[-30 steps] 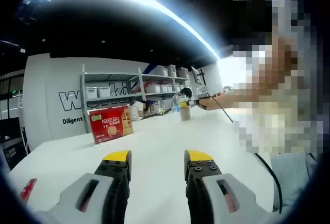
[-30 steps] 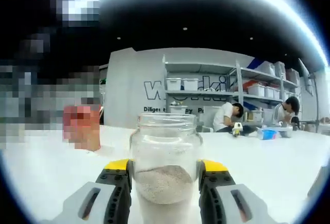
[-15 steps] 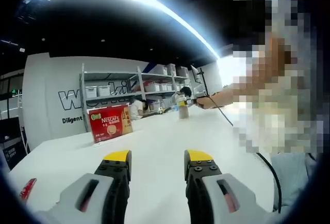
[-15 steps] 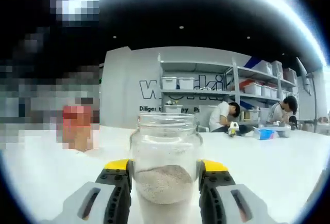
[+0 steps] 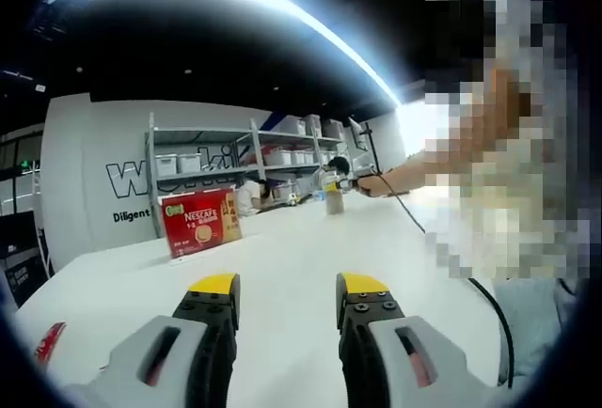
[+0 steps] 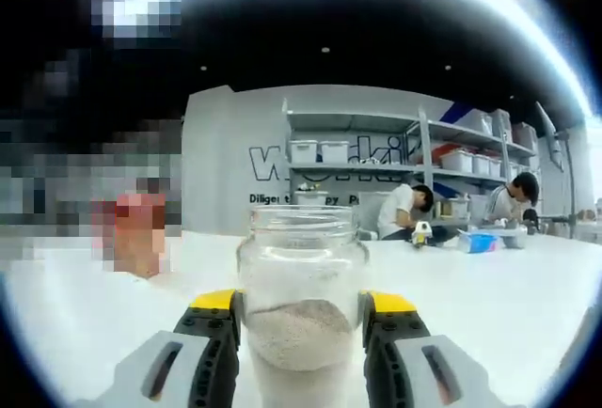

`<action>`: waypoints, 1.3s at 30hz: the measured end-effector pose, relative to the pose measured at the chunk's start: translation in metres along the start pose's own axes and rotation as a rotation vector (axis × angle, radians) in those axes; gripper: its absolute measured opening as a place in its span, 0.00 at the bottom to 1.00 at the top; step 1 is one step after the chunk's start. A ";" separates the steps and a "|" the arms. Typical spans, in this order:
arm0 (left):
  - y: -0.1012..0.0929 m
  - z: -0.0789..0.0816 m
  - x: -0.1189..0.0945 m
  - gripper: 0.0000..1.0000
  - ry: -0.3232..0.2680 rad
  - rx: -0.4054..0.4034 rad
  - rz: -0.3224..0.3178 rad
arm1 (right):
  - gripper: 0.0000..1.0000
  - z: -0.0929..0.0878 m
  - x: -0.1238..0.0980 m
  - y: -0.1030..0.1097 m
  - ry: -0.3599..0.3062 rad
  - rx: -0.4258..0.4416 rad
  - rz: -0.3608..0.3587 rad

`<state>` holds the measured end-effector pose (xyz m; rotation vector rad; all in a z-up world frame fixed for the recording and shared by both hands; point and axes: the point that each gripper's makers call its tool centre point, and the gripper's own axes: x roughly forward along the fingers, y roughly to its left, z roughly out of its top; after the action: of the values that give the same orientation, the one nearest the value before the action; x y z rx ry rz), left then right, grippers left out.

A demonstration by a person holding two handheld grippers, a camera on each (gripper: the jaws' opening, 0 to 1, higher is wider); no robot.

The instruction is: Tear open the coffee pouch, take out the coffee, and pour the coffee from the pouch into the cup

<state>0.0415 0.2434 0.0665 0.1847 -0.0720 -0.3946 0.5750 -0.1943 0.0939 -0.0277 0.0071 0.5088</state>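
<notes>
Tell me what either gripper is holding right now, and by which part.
The right gripper holds the glass jar by its lower body, one jaw on each side, below the neck. The left gripper is open and holds nothing.

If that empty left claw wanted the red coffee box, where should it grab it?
Probably by its narrow side edges, coming straight ahead across the table. The red coffee box stands upright facing the left gripper, whose fingers are spread and empty.

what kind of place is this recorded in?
Likely a workshop or lab: metal shelving stacked with white storage bins, large lettering on the wall, and people working at a bench in the background.
</notes>
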 end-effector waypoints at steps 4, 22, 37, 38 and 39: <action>-0.001 0.001 0.000 0.43 -0.004 -0.005 -0.006 | 0.52 0.000 0.000 0.000 0.007 0.000 -0.001; 0.021 -0.004 -0.002 0.51 0.006 -0.114 0.077 | 0.60 0.024 -0.053 0.038 -0.040 -0.004 -0.029; 0.036 0.024 -0.012 0.57 -0.017 -0.176 0.151 | 0.58 0.022 -0.178 0.171 -0.097 0.072 0.138; 0.037 0.029 -0.014 0.57 -0.020 -0.177 0.159 | 0.58 0.020 -0.192 0.185 -0.095 0.075 0.152; 0.037 0.031 -0.016 0.57 -0.022 -0.177 0.164 | 0.58 0.019 -0.198 0.190 -0.097 0.074 0.156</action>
<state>0.0375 0.2779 0.1040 -0.0002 -0.0728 -0.2381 0.3095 -0.1238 0.1112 0.0710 -0.0675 0.6652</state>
